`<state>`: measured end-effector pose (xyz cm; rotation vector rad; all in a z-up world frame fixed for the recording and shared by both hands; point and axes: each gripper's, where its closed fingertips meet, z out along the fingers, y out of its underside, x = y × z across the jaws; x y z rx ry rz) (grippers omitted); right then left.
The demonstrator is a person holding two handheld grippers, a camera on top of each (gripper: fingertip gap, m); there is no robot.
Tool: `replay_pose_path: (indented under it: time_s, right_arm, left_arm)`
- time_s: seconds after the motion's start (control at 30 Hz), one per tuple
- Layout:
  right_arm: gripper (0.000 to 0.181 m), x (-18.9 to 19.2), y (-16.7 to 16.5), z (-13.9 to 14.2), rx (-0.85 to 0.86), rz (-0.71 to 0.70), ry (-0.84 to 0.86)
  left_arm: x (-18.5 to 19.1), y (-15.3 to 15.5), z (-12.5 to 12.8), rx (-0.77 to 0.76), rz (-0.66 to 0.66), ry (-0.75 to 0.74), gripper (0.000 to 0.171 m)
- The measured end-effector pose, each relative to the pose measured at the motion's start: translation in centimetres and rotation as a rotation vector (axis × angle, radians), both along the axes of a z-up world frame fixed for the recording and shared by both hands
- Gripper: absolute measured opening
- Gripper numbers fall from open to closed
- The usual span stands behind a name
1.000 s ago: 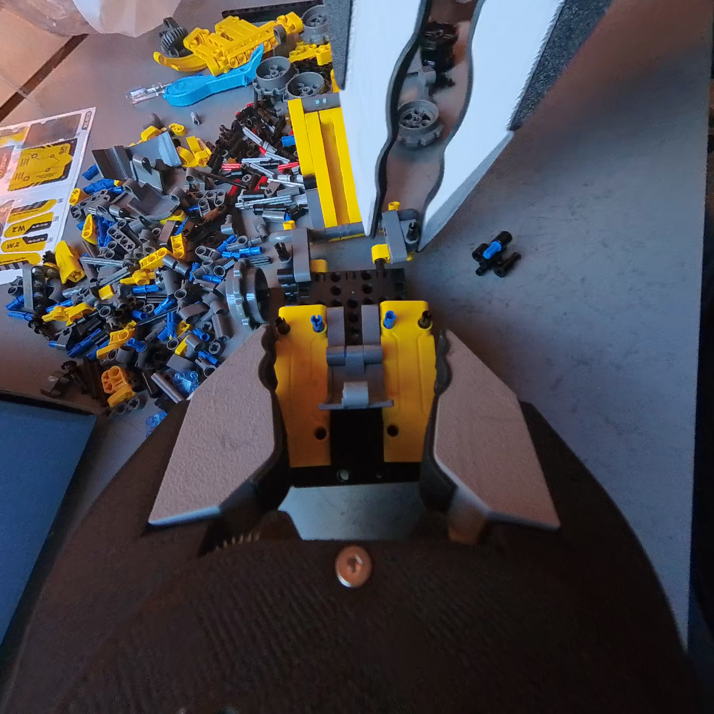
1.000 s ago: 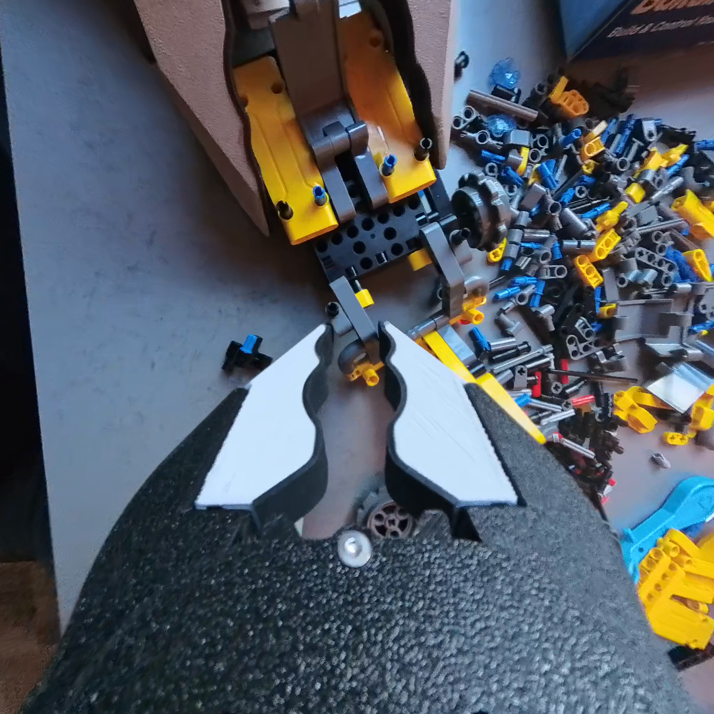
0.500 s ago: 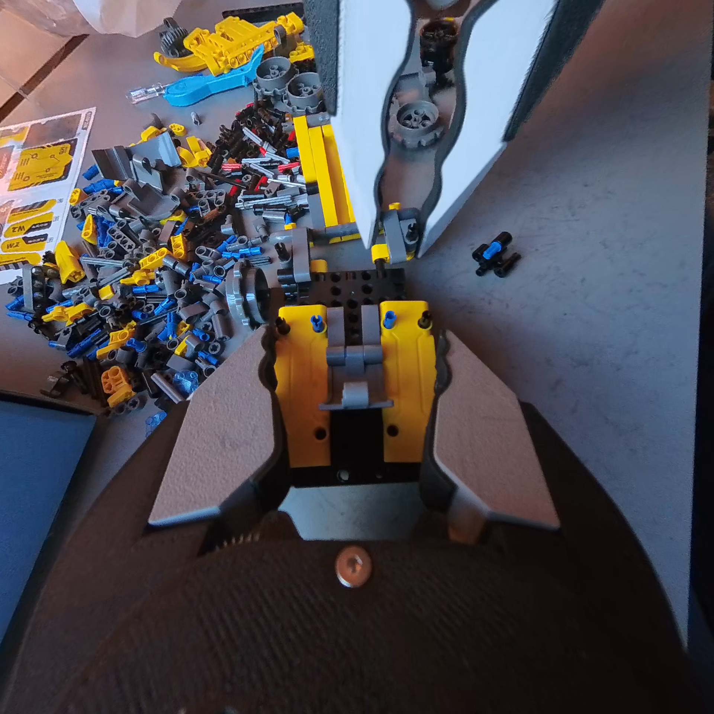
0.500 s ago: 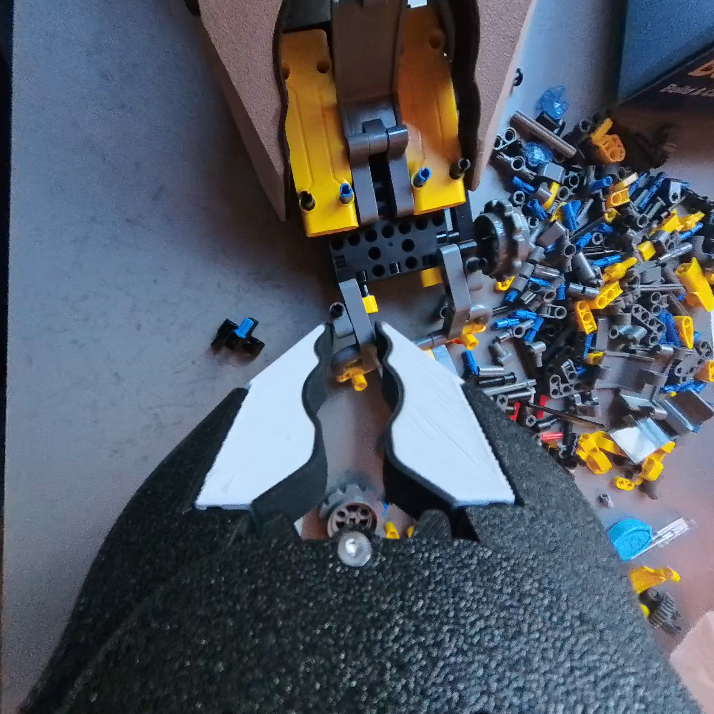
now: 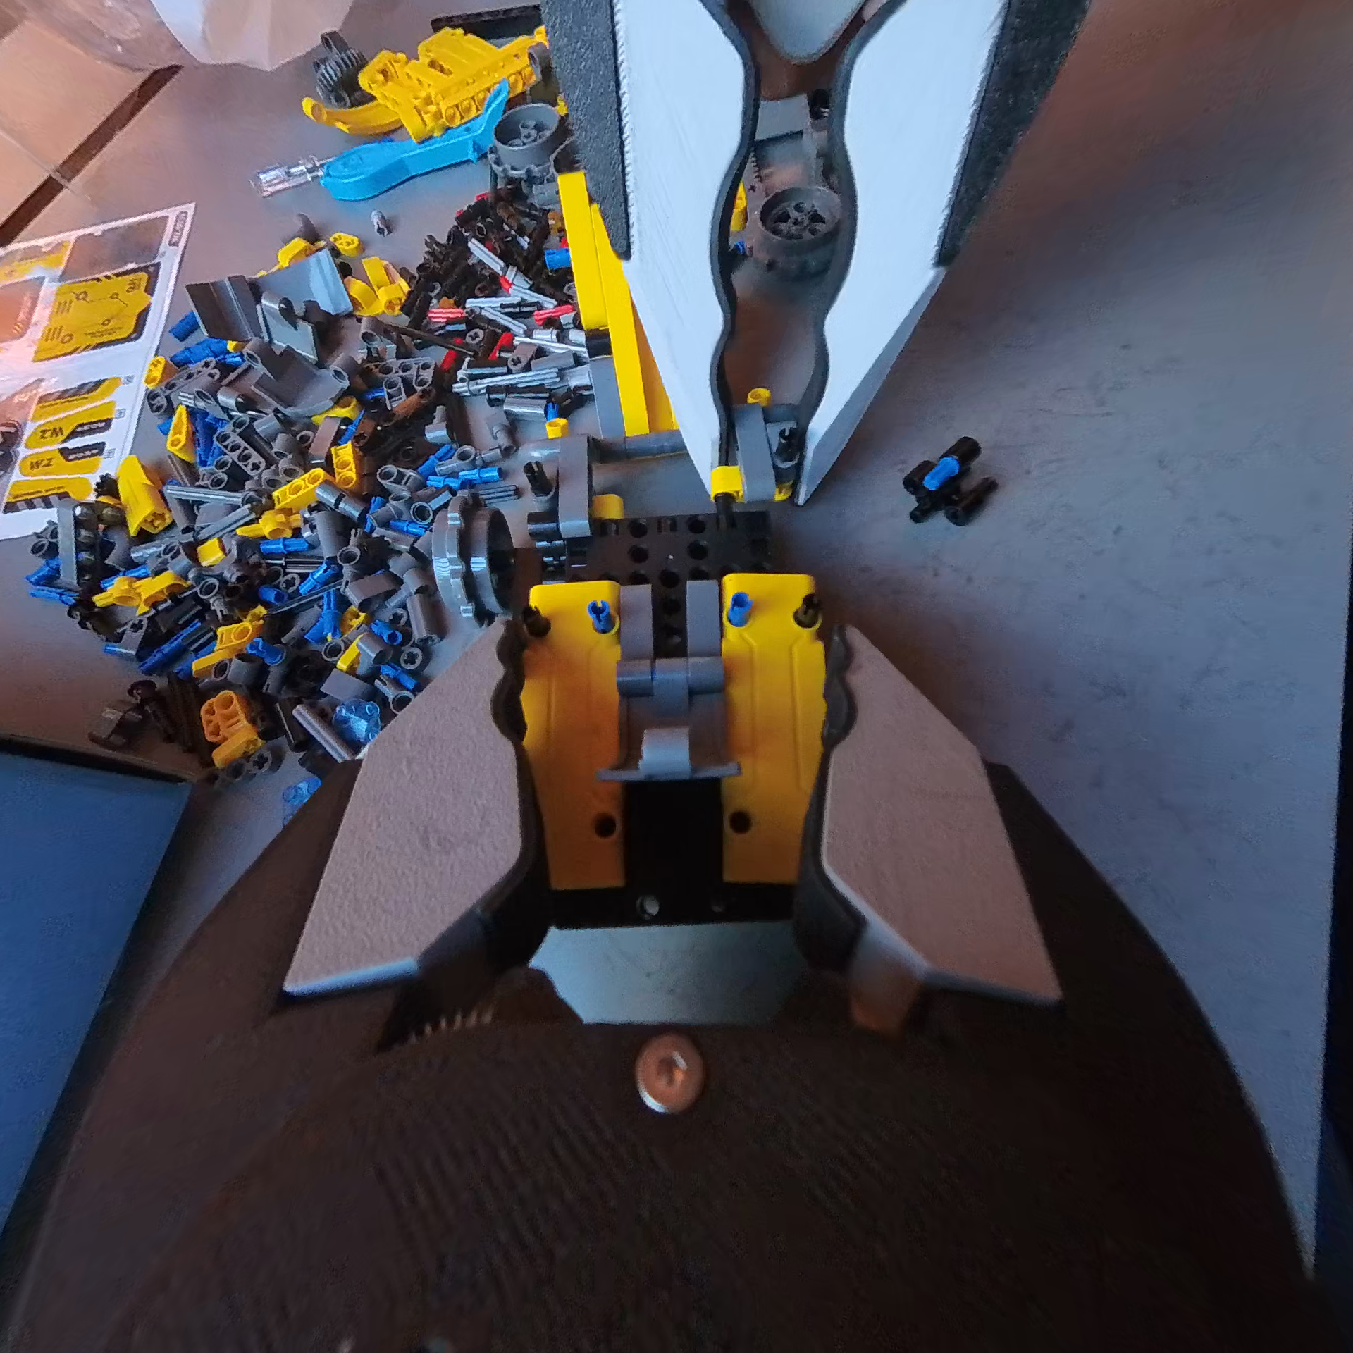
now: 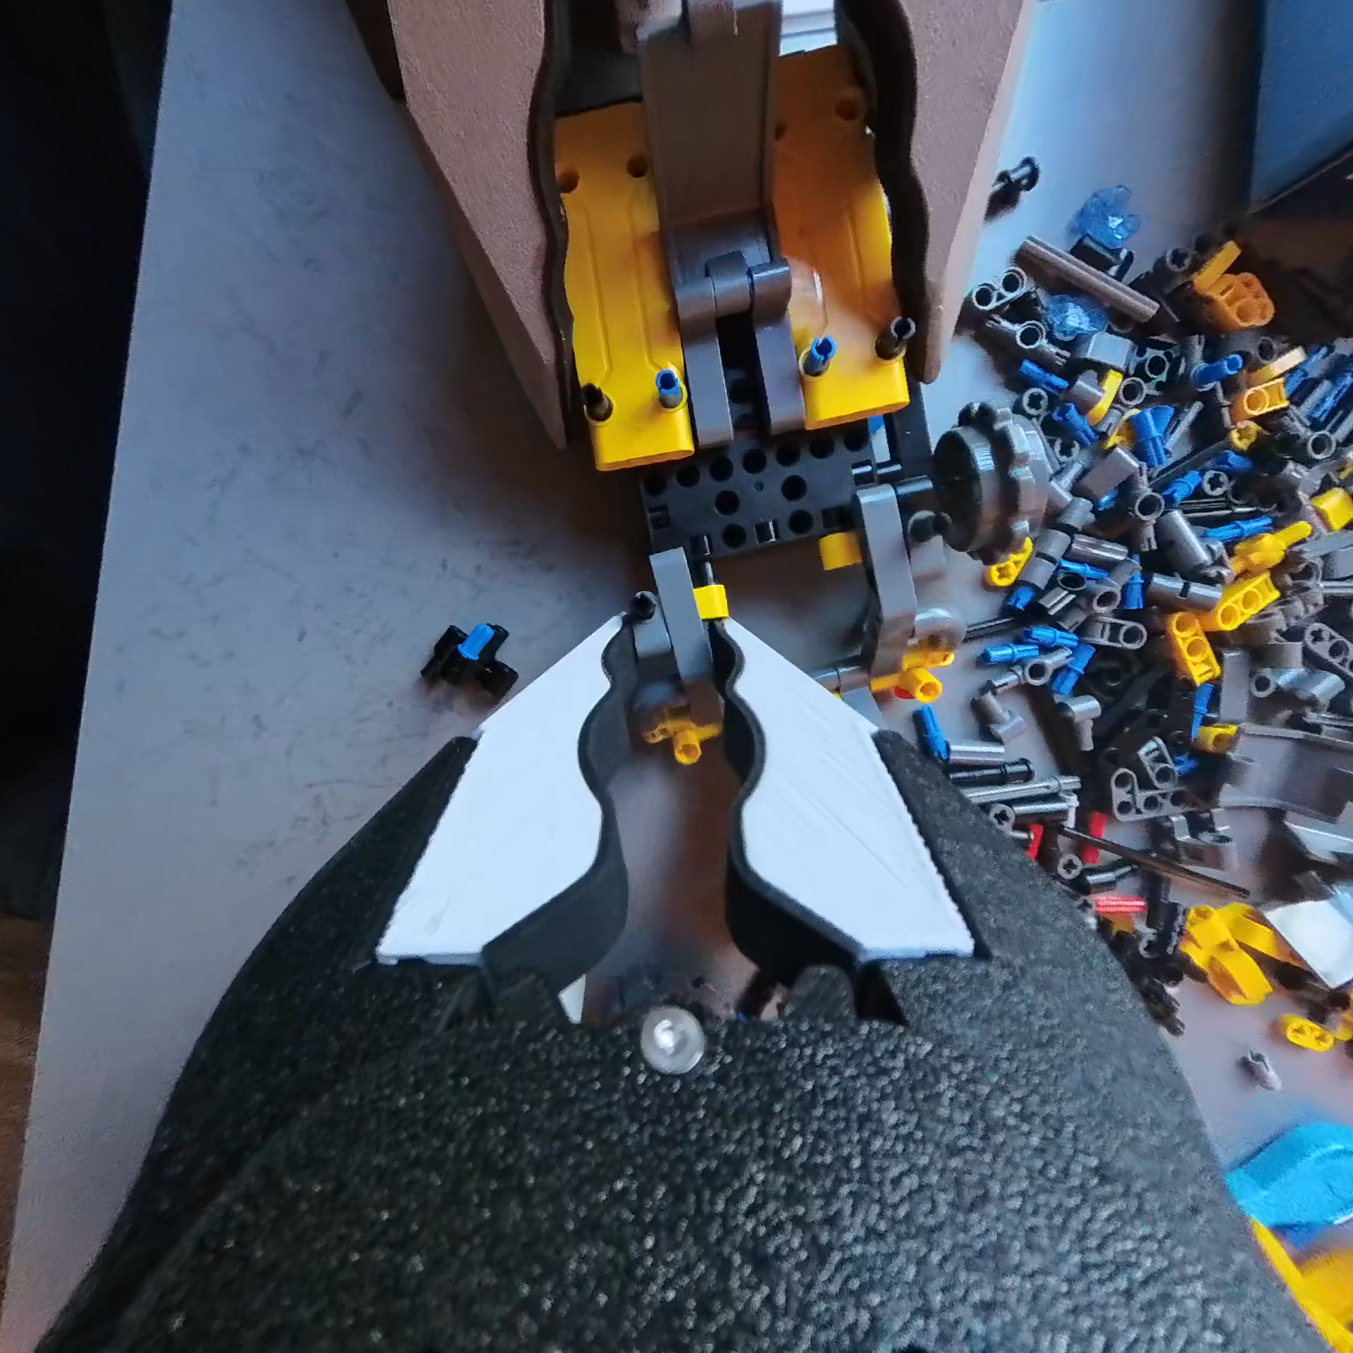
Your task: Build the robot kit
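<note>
Yellow-black model (image 5: 672,739) in left claw (image 5: 672,637), grey arm (image 6: 681,644) in right claw (image 6: 677,622).

Left gripper (image 5: 672,651) clamps the brick assembly (image 5: 670,739) on the table (image 5: 1098,659); right gripper (image 6: 677,662) faces it head-on, closed on the assembly's front link arm (image 6: 677,644). Loose parts pile (image 5: 293,476) sits left of the assembly in the left wrist view, small connector piece (image 5: 948,487) alone on its right, sticker sheet (image 5: 66,351) beyond the pile's left edge.

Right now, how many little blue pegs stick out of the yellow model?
2 blue pegs: one on one yellow panel, one on the other, beside the grey middle piece.
</note>
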<state>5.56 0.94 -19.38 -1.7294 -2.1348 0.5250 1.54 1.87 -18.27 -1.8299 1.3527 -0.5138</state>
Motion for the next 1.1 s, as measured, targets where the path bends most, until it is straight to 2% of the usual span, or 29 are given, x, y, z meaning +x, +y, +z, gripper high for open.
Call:
replay_pose_path:
  time_s: [0.17,0.3,0.43,0.67,0.93,1.03,1.1]
  right_arm:
    - [0.016,0.1,0.1,-0.3,0.083,0.072,-0.109]
    - [0.019,0.5,-0.1,-0.4,0.018,0.051,-0.151]
    - [0.018,0.6,-0.1,-0.4,0.060,0.116,-0.230]
    - [0.017,0.1,0.0,-0.2,0.017,0.189,-0.227]
    - [0.016,-0.5,-0.1,-0.3,0.021,0.188,-0.075]
    - [0.017,0.0,-0.1,-0.4,-0.027,0.155,-0.140]
    - [0.019,0.4,0.4,-0.3,0.009,0.121,-0.200]
  left_arm:
    - [-0.1,0.1,0.0,0.001,0.008,0.002,0.079]
    - [0.1,-0.1,0.0,0.004,-0.005,-0.004,0.080]
    - [-0.1,0.0,0.0,0.000,0.003,-0.003,0.079]
    - [-0.2,0.1,0.0,-0.005,0.011,0.002,0.079]
    - [-0.3,0.2,0.0,0.009,0.016,0.008,0.078]
    - [0.0,0.3,0.1,0.003,0.019,-0.007,0.080]
    - [0.0,0.4,0.1,0.004,0.030,-0.008,0.080]
